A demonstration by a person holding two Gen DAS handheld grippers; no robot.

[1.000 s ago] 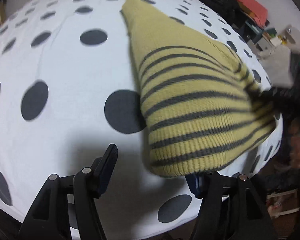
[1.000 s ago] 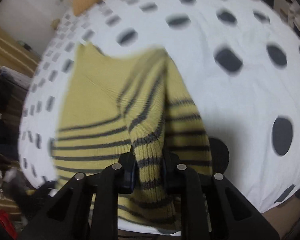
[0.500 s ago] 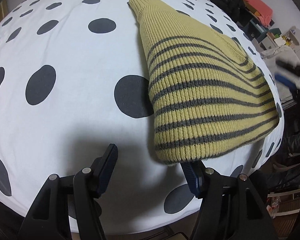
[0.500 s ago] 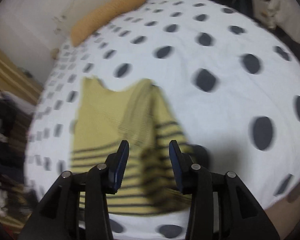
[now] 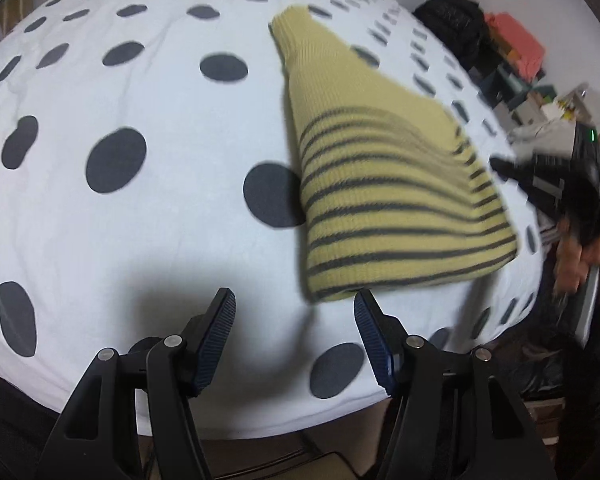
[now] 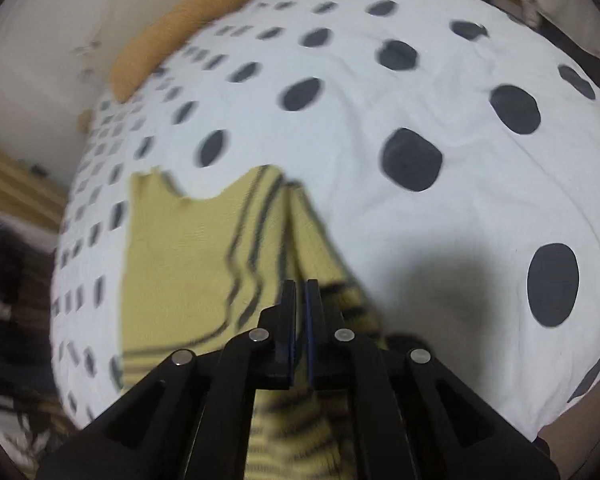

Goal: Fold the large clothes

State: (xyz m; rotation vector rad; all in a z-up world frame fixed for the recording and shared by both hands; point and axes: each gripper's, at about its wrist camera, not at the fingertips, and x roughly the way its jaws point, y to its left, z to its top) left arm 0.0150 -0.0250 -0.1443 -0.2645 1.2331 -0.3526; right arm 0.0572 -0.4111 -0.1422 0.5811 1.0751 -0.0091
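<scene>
Sweater (image 6: 188, 256) released; right gripper (image 6: 300, 292) has closed empty.

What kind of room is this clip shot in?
Most likely a bedroom: a polka-dot bedspread covers a bed, an orange pillow lies at its far end, and cluttered belongings sit alongside.

The left black plastic two-finger claw (image 5: 294, 336) is built of angular struts fastened with silver round screws, and blue ribbed pads (image 5: 216, 340) are fitted inside its fingers. The right claw (image 6: 300, 320) is made alike. Beside it, bare skin of a hand (image 5: 584, 256) is seen.
</scene>
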